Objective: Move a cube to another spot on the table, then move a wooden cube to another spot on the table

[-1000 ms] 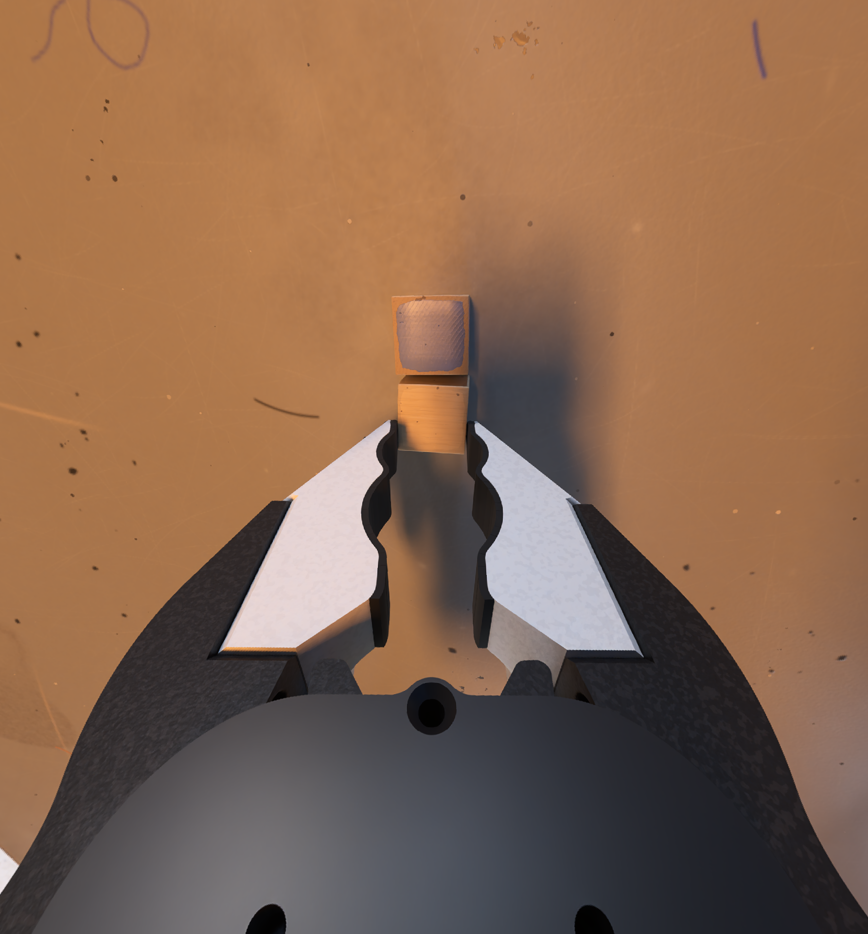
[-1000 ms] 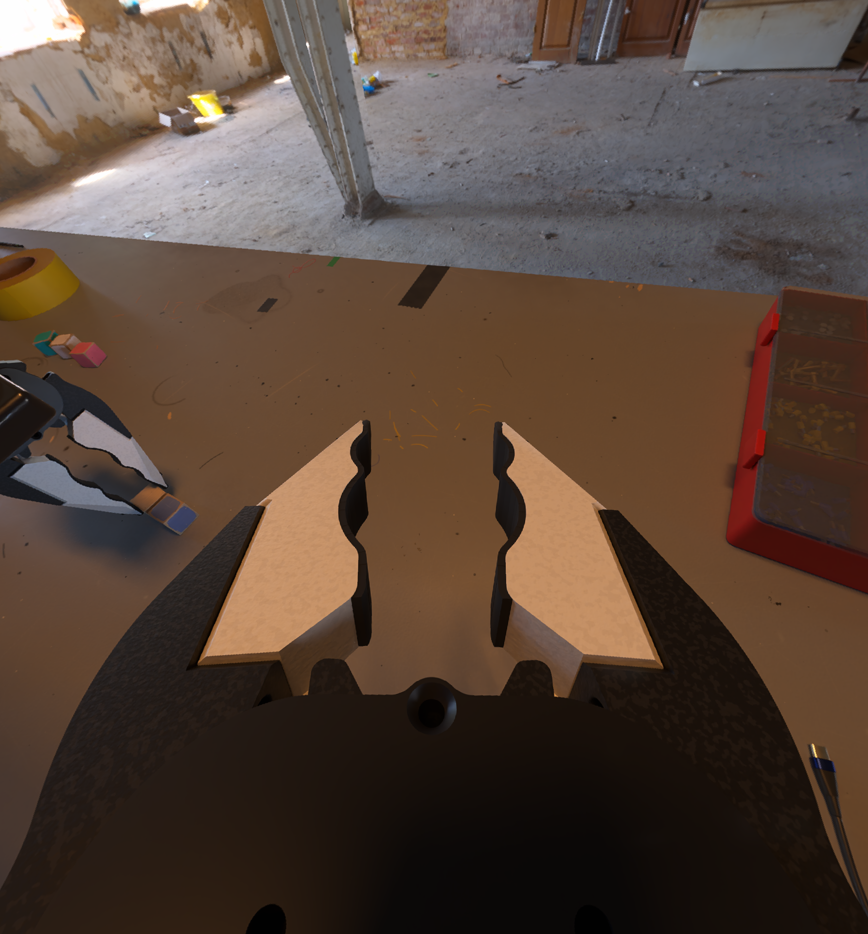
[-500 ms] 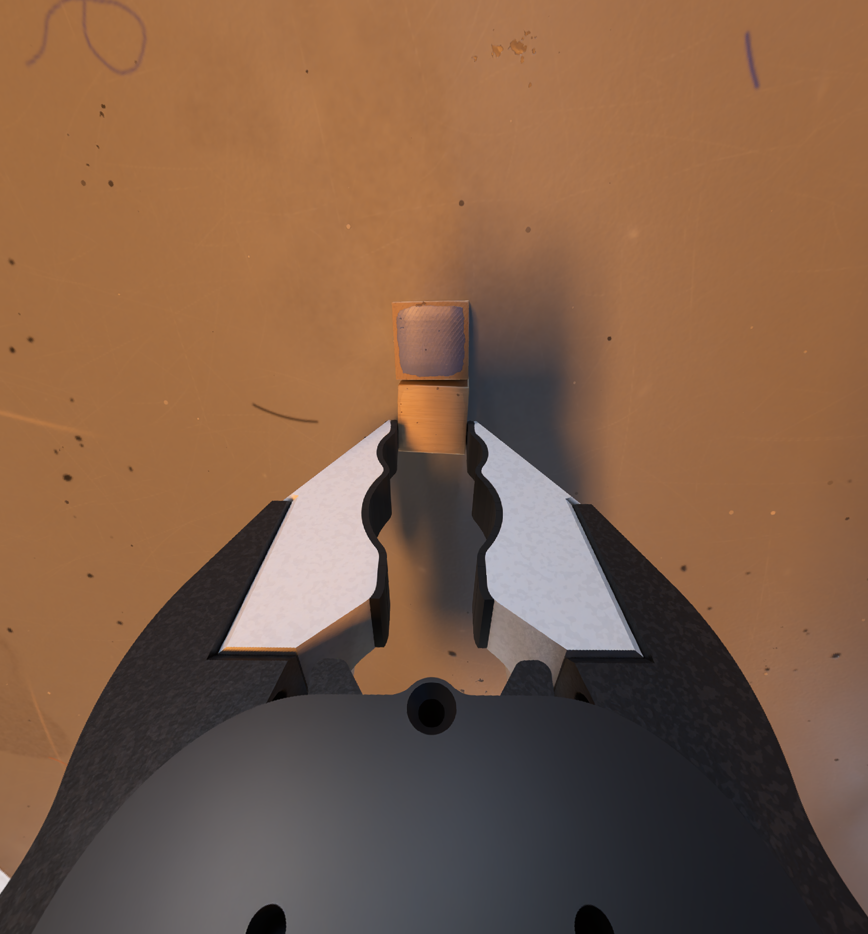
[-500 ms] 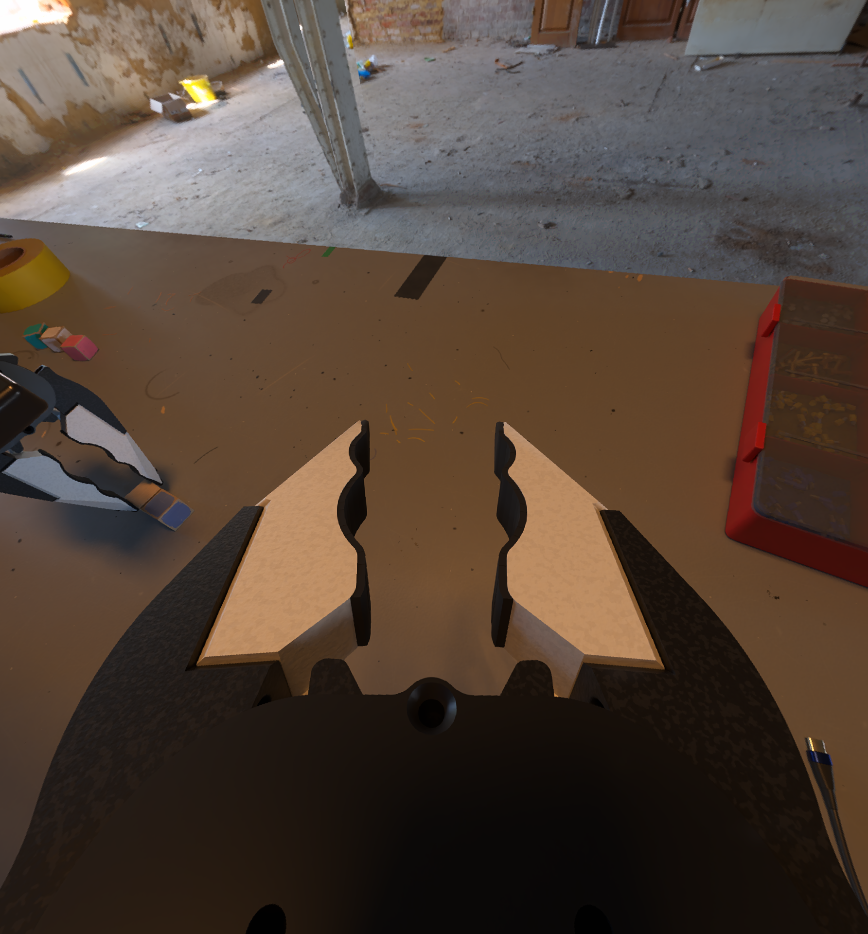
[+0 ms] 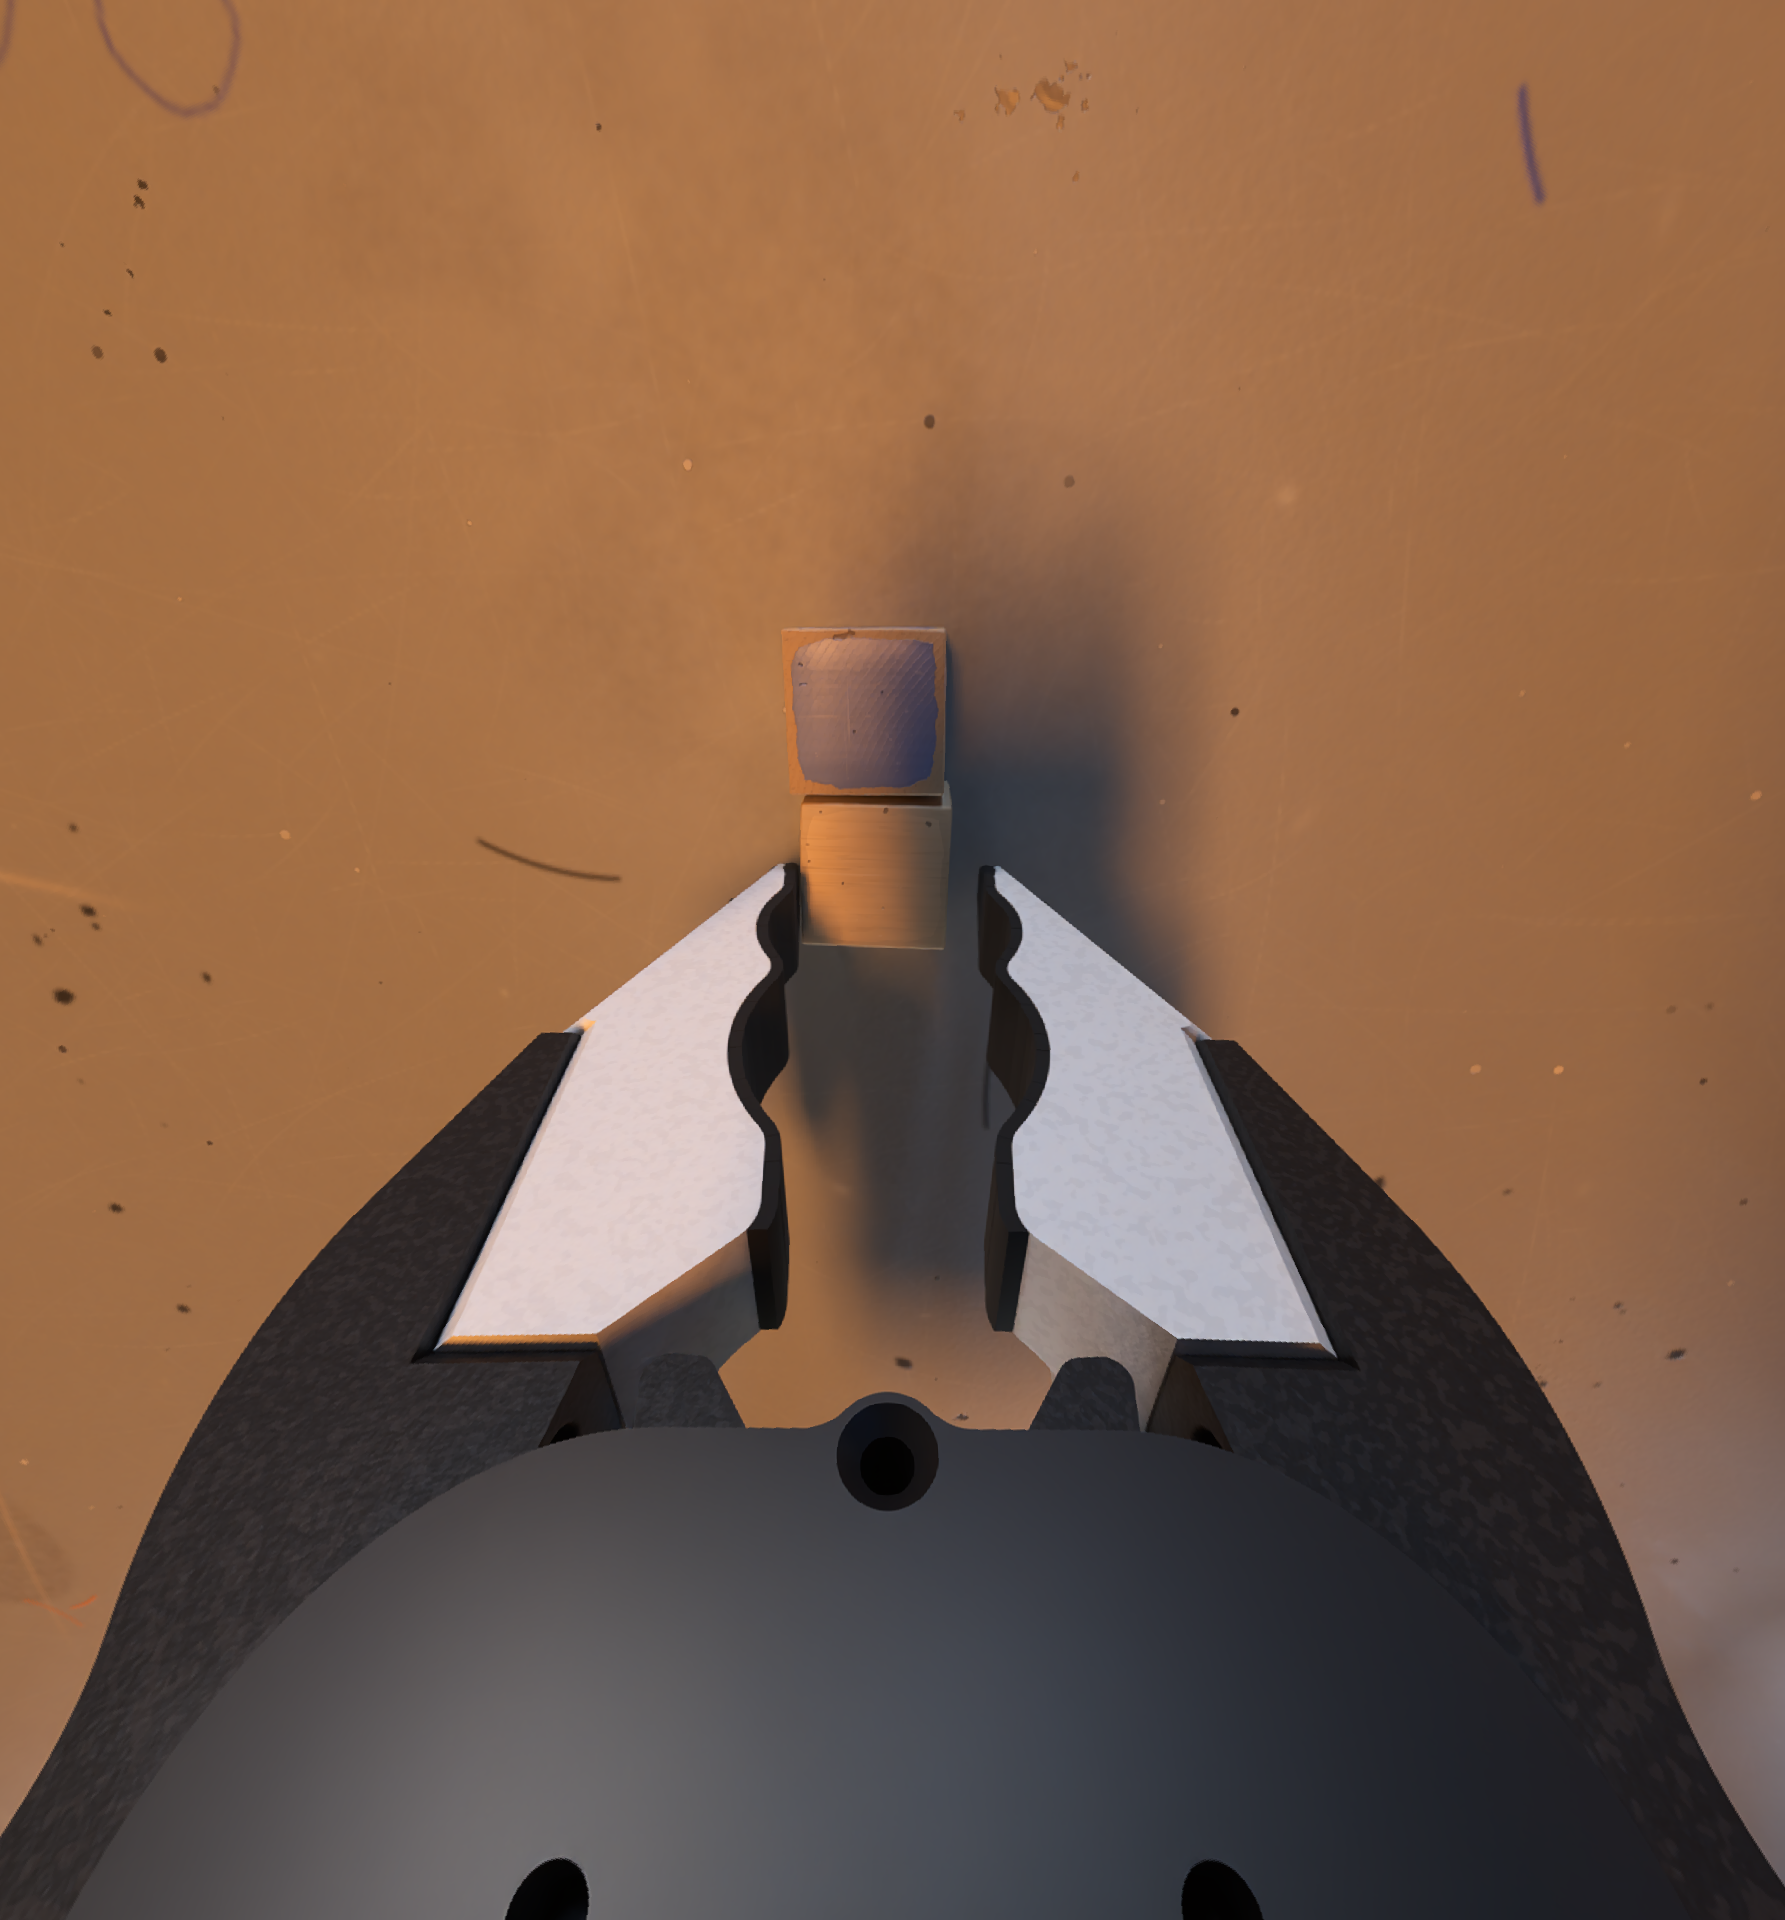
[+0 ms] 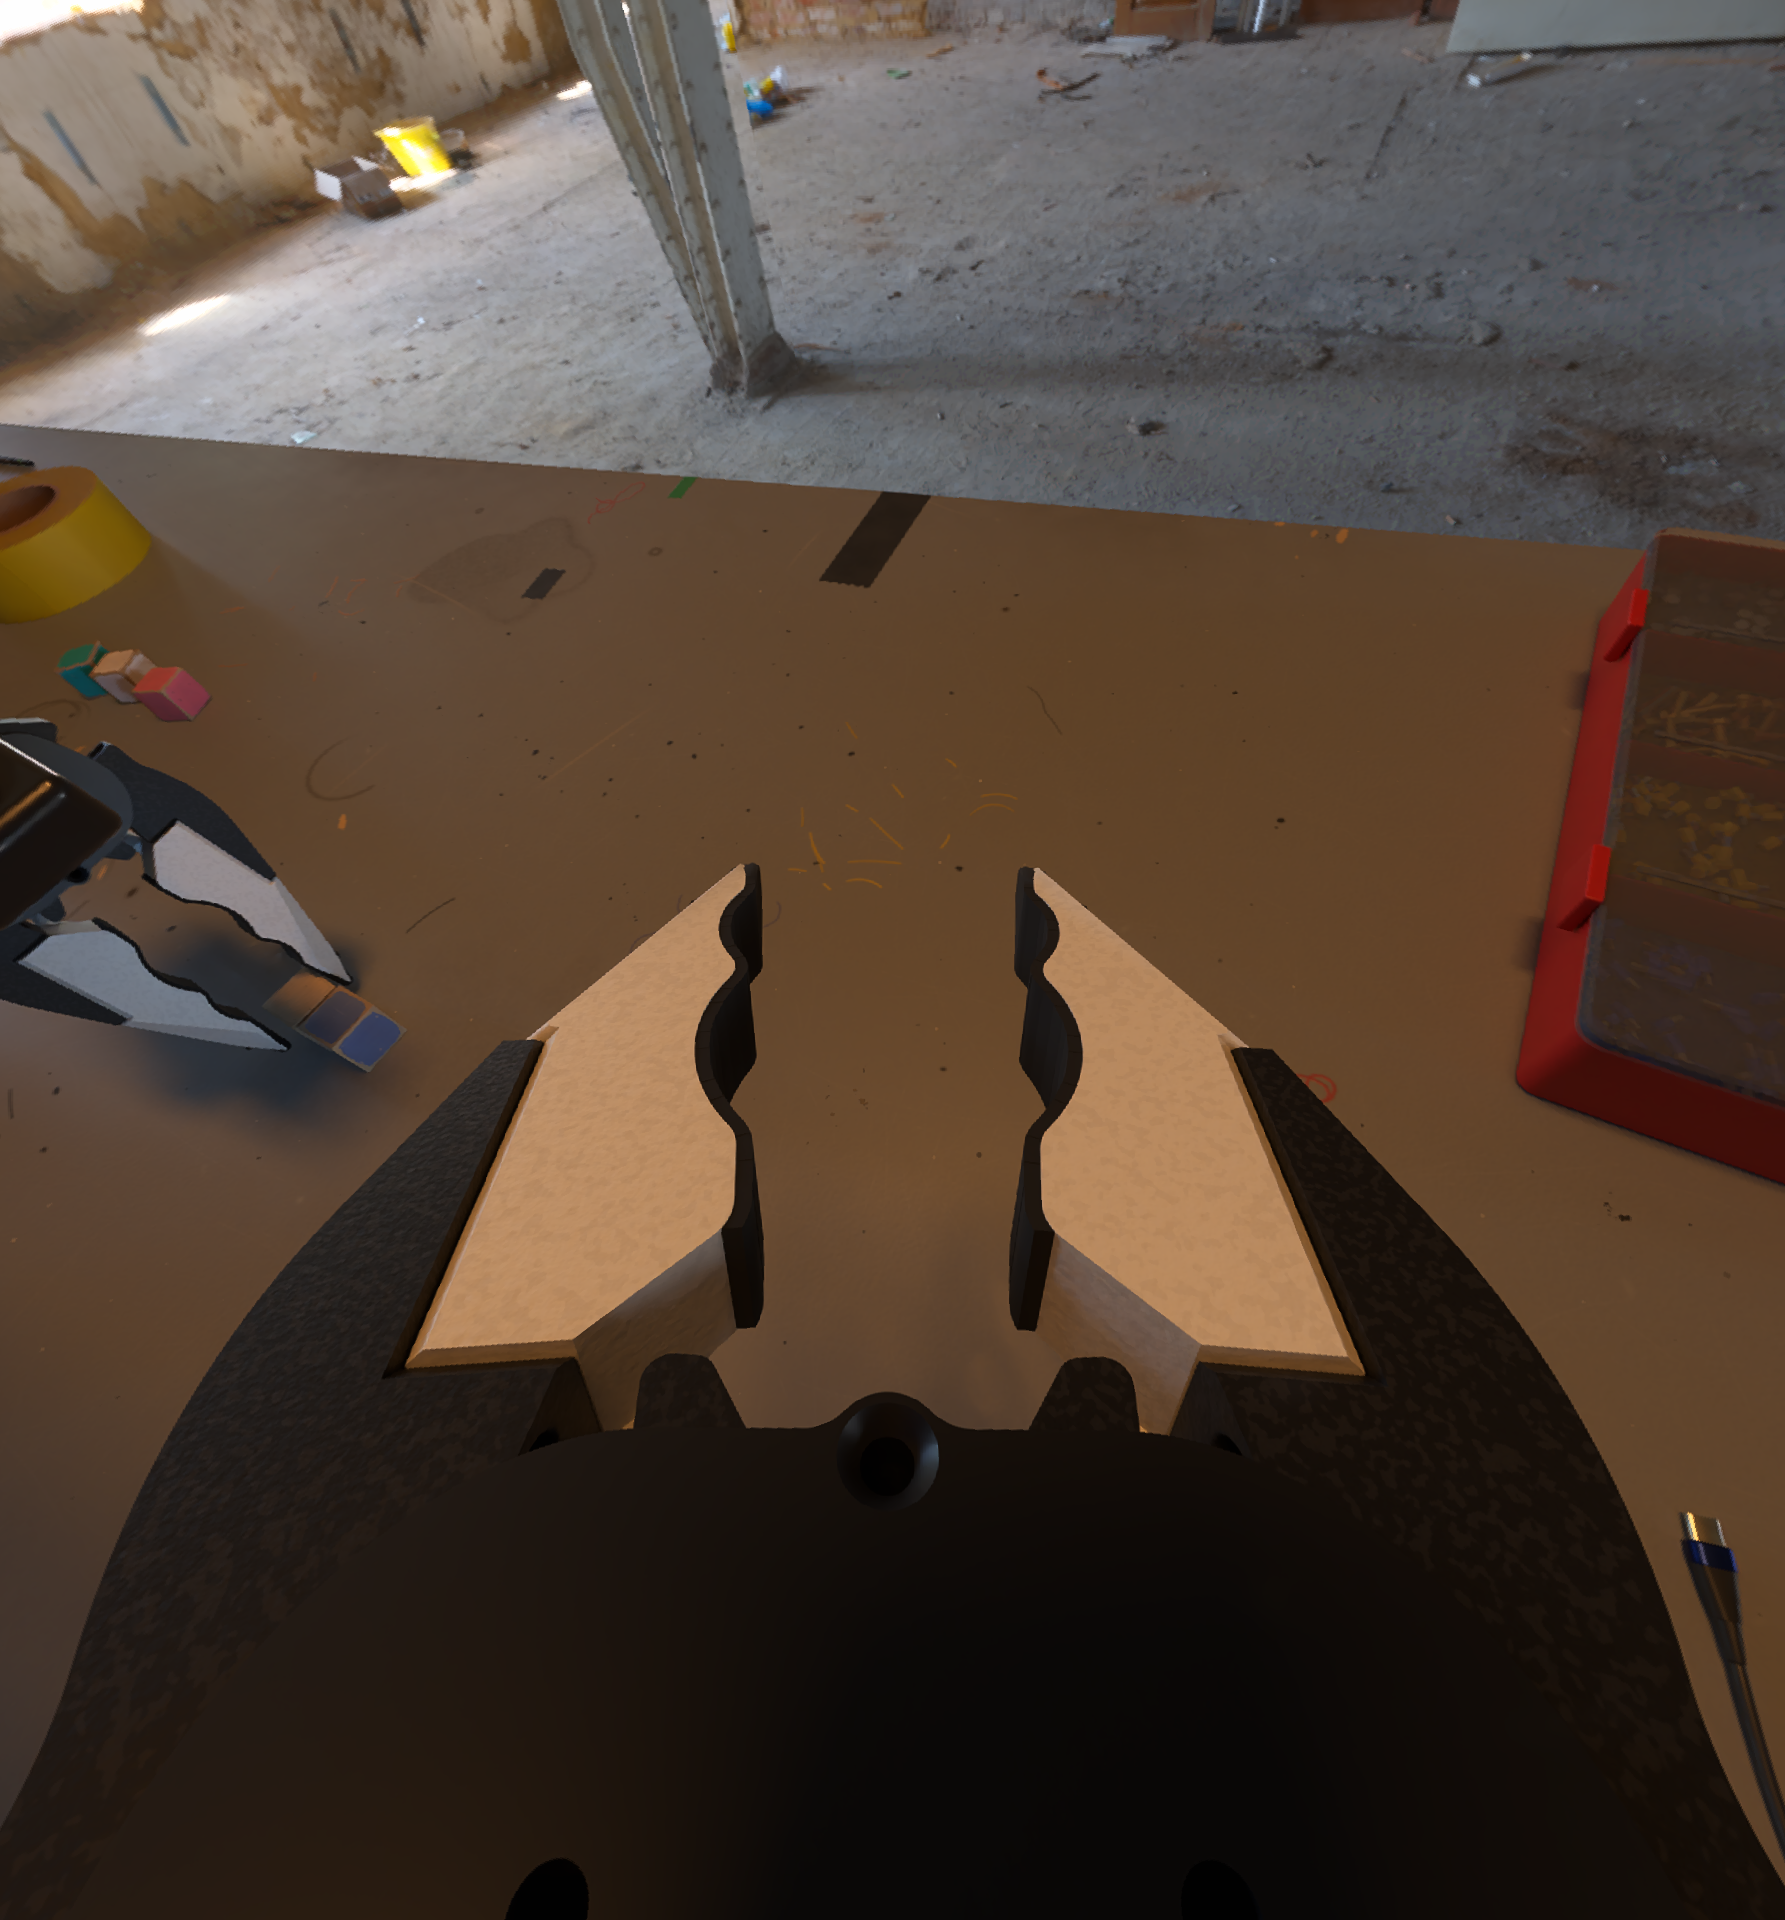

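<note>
My scuffed brown tabletop (image 6: 1231,727) sits in a derelict concrete hall. My right gripper (image 6: 888,883) hangs with its fingers apart, holding nothing. Toward the table's left edge, my left gripper (image 5: 886,904) has its fingers spread either side of the small wooden cube with blue-purple painted faces (image 5: 867,717); there is a gap on its right, and the cube rests on the table. Beyond it, nearer the far left corner, lie small coloured cubes (image 6: 135,681) and a yellow tape roll (image 6: 41,540).
</note>
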